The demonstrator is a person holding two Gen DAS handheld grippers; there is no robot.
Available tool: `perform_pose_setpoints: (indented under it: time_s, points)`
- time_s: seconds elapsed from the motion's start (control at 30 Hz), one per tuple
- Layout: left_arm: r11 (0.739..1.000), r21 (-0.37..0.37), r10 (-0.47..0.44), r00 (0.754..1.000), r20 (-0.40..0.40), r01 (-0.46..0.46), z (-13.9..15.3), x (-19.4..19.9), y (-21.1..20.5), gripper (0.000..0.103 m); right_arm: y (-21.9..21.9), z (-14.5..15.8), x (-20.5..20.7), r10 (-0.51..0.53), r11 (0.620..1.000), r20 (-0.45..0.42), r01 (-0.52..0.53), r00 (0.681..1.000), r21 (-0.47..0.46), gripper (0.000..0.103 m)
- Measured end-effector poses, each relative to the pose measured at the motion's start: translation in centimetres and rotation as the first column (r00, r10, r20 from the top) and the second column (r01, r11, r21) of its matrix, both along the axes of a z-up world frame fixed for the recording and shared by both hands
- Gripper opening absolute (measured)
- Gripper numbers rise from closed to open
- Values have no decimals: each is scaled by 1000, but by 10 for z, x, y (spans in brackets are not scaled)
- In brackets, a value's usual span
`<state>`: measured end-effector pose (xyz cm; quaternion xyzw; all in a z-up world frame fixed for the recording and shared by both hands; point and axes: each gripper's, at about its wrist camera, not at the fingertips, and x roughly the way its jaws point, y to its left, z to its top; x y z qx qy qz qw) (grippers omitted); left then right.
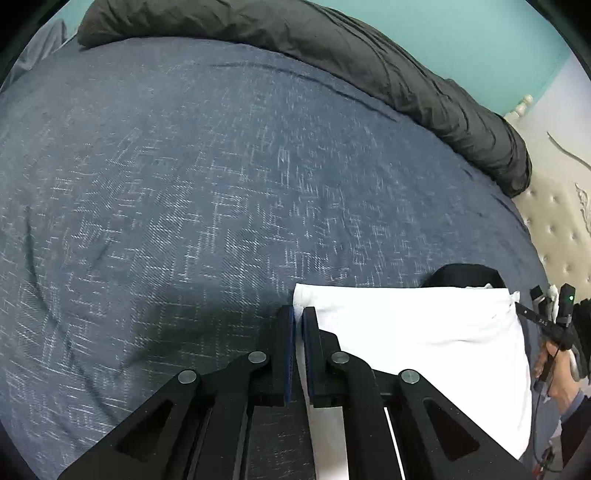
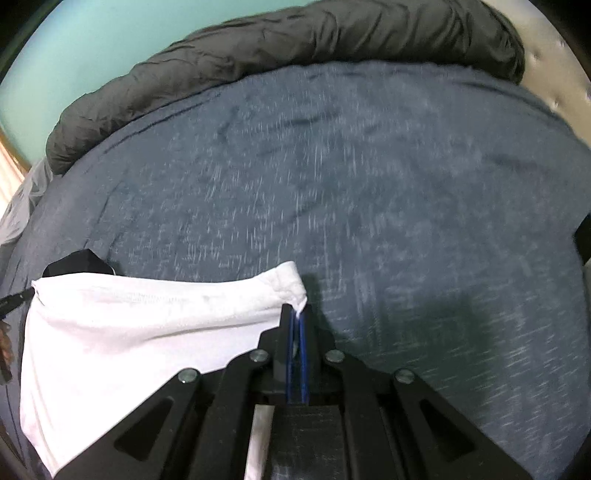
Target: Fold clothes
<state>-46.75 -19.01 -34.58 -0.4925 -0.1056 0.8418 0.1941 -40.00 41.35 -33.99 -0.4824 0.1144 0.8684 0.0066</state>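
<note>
A white garment [image 1: 424,332] is stretched between the two grippers above a blue bed cover [image 1: 184,184]. My left gripper [image 1: 298,314] is shut on the garment's left corner, with white cloth running between its fingers. In the right wrist view the white garment [image 2: 129,325] spreads to the left, and my right gripper [image 2: 296,314] is shut on its bunched right corner. A dark piece of cloth [image 1: 465,275] peeks out behind the garment's top edge. The other gripper and the hand holding it [image 1: 557,350] show at the right edge of the left wrist view.
A rumpled dark grey duvet [image 1: 332,48] lies along the far side of the bed. A cream tufted headboard [image 1: 561,221] stands at the right, with a teal wall [image 1: 461,33] behind. The blue bed cover [image 2: 369,184] stretches wide ahead of both grippers.
</note>
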Motion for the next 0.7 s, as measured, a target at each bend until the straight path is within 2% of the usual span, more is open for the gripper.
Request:
perform_pose_setpoints:
  time_s: [0.07,0.1,0.13,0.17,0.23,0.27,0.5,0.63,0.7]
  points:
    - [1000,7,3,1000,2,-3,2,5,-3,8,0,1,2,-5,1000,-10,5,1000,-13,5]
    - [1000,11,4,1000,3,-4,3,7,-4,9,1,3,4,3,1000,-21,-4,1000,-27,10]
    - [1000,15,5,1000,4,-5,4,9,-6,13,0,6,7,9,1000,-21,-9,1000,-17,12]
    - [1000,18,6,1000,6,-7,5,12,-7,23,0,9,10,8,1000,-23,-8,1000,-3,17]
    - [1000,25,9,1000,8,-9,6,16,-10,37,2,17,20,22,999,-30,-23,999,-28,22]
    - [1000,25,7,1000,8,-7,6,16,-9,37,3,20,24,24,999,-34,-25,999,-23,26]
    - [1000,24,-4,1000,9,4,7,17,-2,37,-6,44,43,44,998,-59,-46,997,-32,30]
    - [1000,24,-11,1000,10,11,8,18,1,45,-16,41,35,57,998,-25,-58,998,-39,31]
    - [1000,24,-14,1000,10,14,8,18,3,46,-17,38,32,48,998,-29,-49,998,-46,35]
